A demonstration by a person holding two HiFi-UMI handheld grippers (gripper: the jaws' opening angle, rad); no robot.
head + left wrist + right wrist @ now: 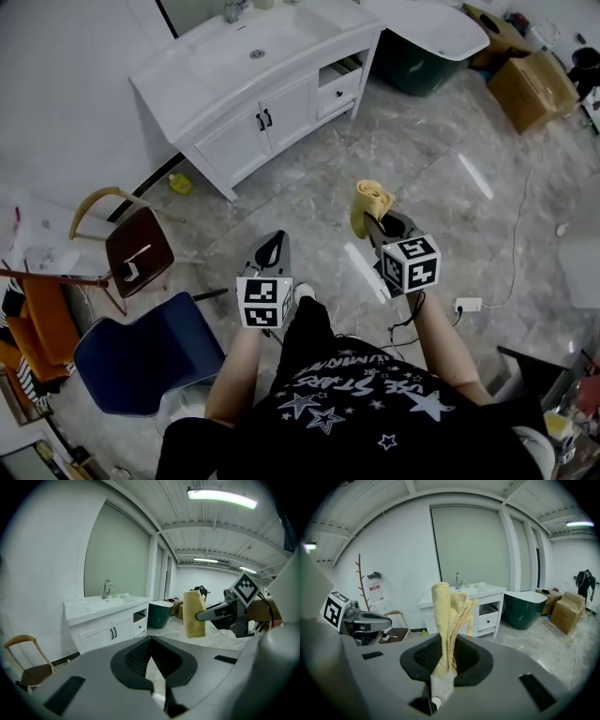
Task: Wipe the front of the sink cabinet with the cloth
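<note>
Pinching a folded yellow terry cloth [446, 620] upright, right gripper [440, 670], jaw tips buried in fabric, left gripper [151, 645] closed and empty, white sink cabinet [253, 127] well apart, partly hidden behind it in right gripper view

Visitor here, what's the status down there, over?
Left hand-held gripper shut, empty. Right hand-held gripper shut on yellow cloth, held upright. Sink cabinet untouched, well ahead across the floor. Brown chair off left, path open.
</note>
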